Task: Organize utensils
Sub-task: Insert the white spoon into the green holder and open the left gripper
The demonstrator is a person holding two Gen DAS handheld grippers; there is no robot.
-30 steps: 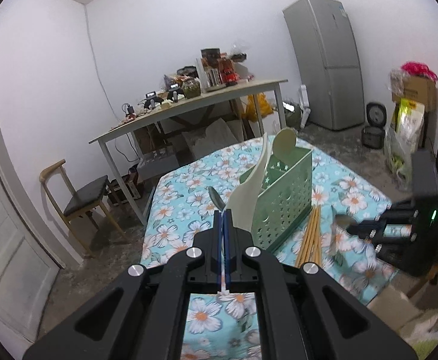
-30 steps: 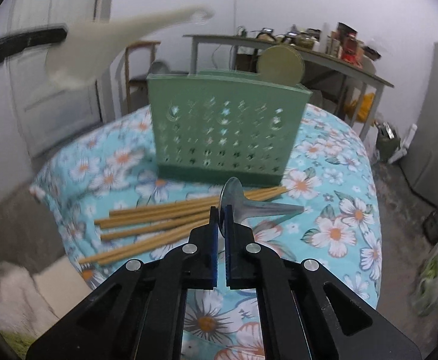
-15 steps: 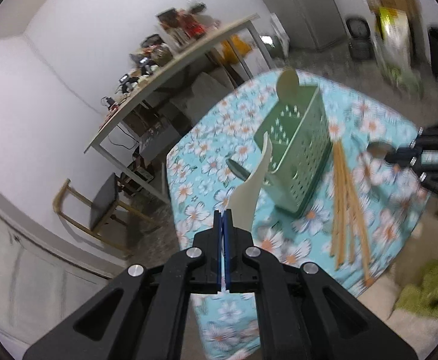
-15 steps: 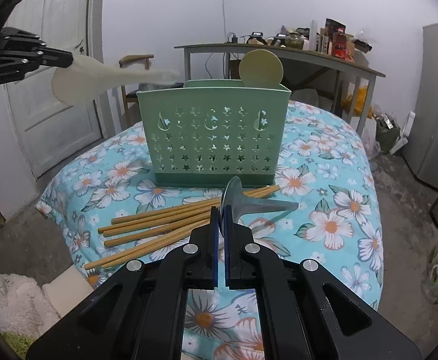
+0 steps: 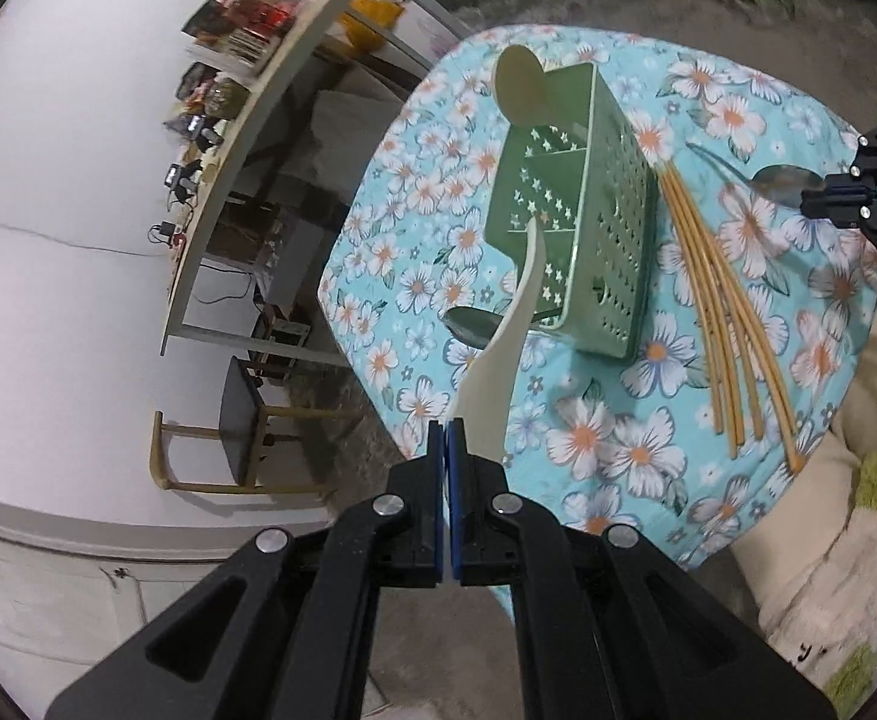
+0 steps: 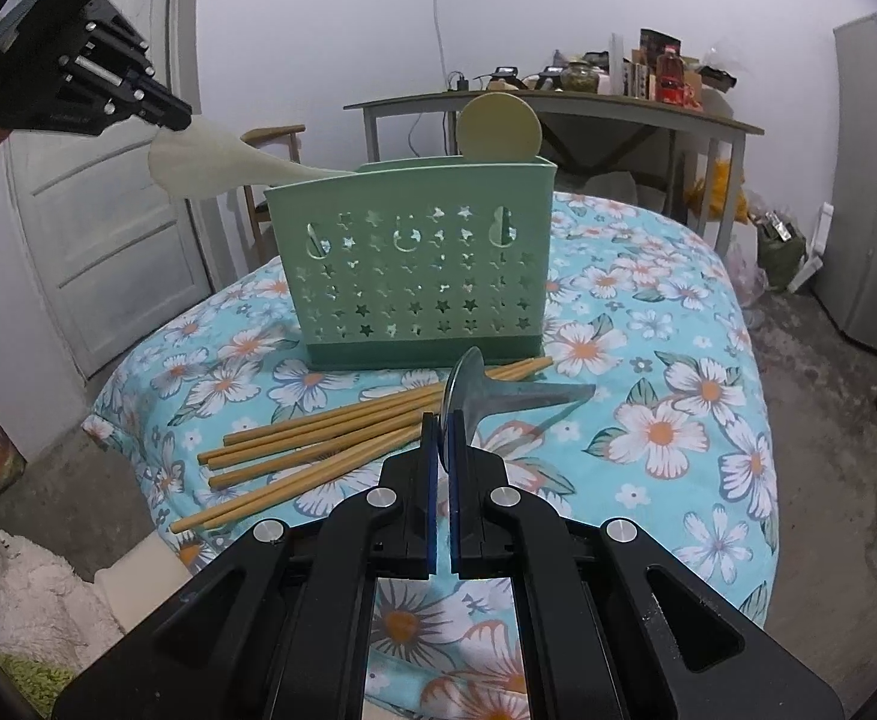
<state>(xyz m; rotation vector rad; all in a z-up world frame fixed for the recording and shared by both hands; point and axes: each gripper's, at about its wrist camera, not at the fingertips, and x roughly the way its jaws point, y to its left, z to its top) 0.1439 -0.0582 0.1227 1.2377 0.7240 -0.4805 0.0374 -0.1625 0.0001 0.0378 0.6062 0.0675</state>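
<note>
1. One green perforated utensil caddy (image 6: 420, 276) stands upright on the floral tablecloth (image 6: 666, 438). The left wrist view shows three compartments divided by inner walls.
2. One cream rice paddle (image 5: 519, 90) stands in the far end compartment, its round blade above the rim. The middle compartment looks empty; its bottom is not fully visible.
3. A second cream rice paddle (image 5: 507, 348) is clamped by its blade in the left gripper (image 5: 445, 438), jaws pressed together on it. Its handle tip reaches over the rim of the near end compartment of the caddy; whether it touches the rim cannot be told.
4. One metal spoon (image 6: 498, 396) is gripped by its bowl in the right gripper (image 6: 443, 432), jaws closed on it. The handle points sideways, low over the cloth beside the caddy.
5. Another metal spoon (image 5: 471, 324) lies on the cloth on the opposite side of the caddy, partly hidden behind the held paddle.
6. Wooden chopsticks (image 6: 330, 444) lie fanned on the cloth beside the caddy's long wall, about eight; some overlap, so the count is uncertain.
7. Beyond the bed-like surface: one long table (image 6: 588, 105) cluttered with bottles and boxes, one wooden chair (image 5: 228, 426), one grey refrigerator (image 6: 876, 180), one white door (image 6: 96, 228).
</note>
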